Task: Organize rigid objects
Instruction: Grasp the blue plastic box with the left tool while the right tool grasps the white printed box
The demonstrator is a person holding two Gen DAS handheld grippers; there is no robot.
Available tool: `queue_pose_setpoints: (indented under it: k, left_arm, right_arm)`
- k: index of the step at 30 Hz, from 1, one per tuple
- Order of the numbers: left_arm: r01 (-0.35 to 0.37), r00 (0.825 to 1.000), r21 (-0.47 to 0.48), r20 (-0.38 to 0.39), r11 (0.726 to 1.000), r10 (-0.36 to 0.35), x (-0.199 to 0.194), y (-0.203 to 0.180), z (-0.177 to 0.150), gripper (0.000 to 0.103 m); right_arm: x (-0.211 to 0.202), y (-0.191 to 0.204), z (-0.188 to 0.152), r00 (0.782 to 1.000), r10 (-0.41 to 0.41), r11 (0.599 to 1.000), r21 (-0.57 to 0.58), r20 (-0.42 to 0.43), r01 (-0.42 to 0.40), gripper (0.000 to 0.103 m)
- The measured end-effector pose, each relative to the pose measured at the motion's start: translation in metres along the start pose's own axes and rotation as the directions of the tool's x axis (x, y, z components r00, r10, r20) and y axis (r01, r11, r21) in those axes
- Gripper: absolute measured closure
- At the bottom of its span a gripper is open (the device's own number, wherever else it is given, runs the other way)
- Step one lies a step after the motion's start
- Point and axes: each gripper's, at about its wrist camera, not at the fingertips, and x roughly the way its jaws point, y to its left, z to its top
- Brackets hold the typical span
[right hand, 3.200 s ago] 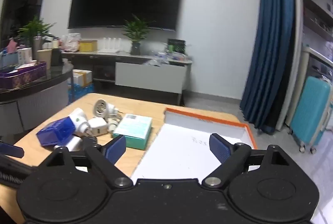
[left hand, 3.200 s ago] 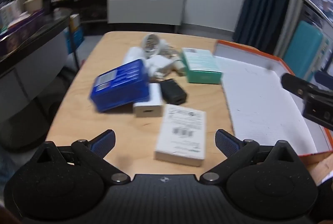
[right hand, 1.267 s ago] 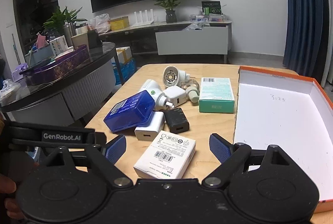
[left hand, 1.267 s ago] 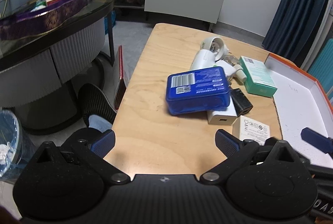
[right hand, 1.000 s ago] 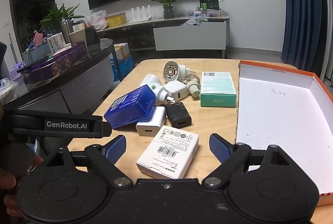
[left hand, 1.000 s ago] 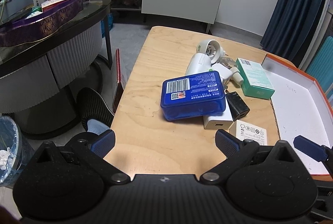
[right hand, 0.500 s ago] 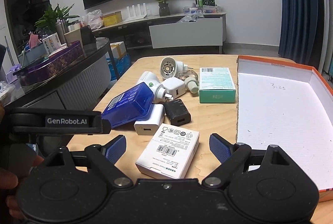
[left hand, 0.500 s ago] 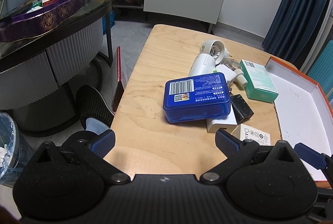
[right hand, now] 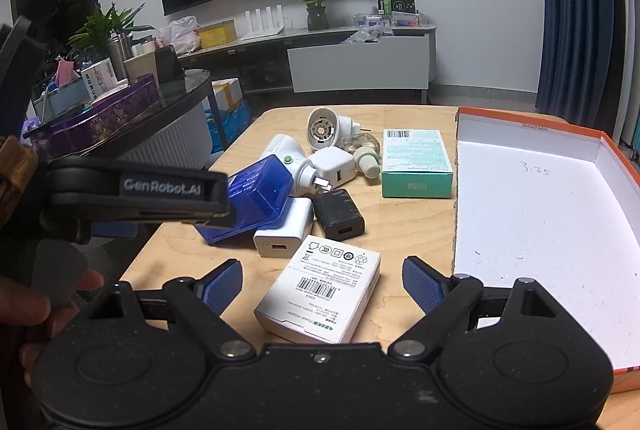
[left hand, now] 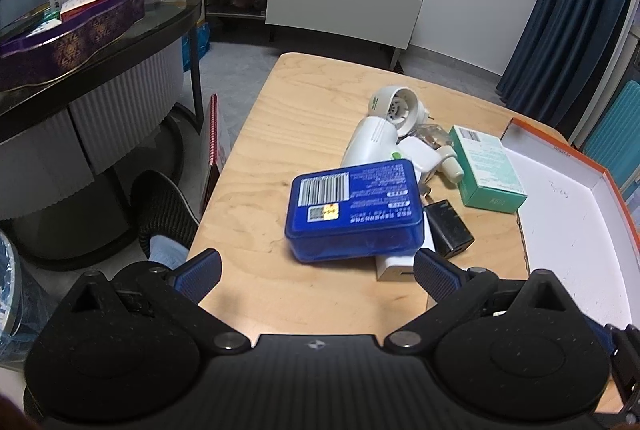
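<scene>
A blue plastic box lies on the wooden table, leaning on a white charger beside a black charger. My left gripper is open and empty, just short of the blue box. My right gripper is open and empty, its fingers on either side of a white power adapter box. A teal box, white plugs and a round white device lie behind. A white tray with an orange rim lies to the right.
The left gripper's body crosses the left of the right wrist view. A dark round counter with a purple tin stands left of the table. A chair sits by the table's left edge.
My left gripper has moved closer to the blue box, which now looms larger. My right gripper has edged forward over the white adapter box. Both stay open.
</scene>
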Motion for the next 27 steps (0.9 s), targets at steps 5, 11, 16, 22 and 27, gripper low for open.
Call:
queue_pose_setpoints:
  k: [5, 11, 16, 22, 27]
  left_arm:
    - [0.008, 1.0, -0.004, -0.004, 1.0, -0.008, 0.007, -0.002, 0.005, 0.0]
    - [0.021, 1.0, -0.021, -0.002, 1.0, -0.021, 0.026, -0.01, 0.019, 0.0]
    - [-0.011, 1.0, 0.002, -0.026, 1.0, 0.011, 0.046, -0.009, 0.022, 0.0]
    - [-0.036, 0.998, -0.036, -0.046, 0.999, 0.034, 0.054, 0.022, 0.017, 0.0]
    - [-0.051, 0.997, -0.005, -0.058, 0.999, 0.05, 0.061, 0.025, 0.018, 0.0]
  right_arm:
    - [0.003, -0.001, -0.001, 1.0, -0.001, 1.0, -0.004, -0.003, 0.001, 0.001]
    - [0.006, -0.001, -0.001, 1.0, -0.005, 1.0, -0.007, -0.005, 0.005, 0.001]
    - [0.008, -0.005, 0.0, 1.0, -0.006, 1.0, -0.004, -0.005, 0.006, 0.001]
    - [0.012, -0.01, -0.002, 1.0, -0.001, 1.0, 0.013, -0.015, 0.001, 0.001]
    - [0.017, -0.009, -0.003, 0.999, 0.01, 1.0, 0.026, -0.037, -0.009, 0.001]
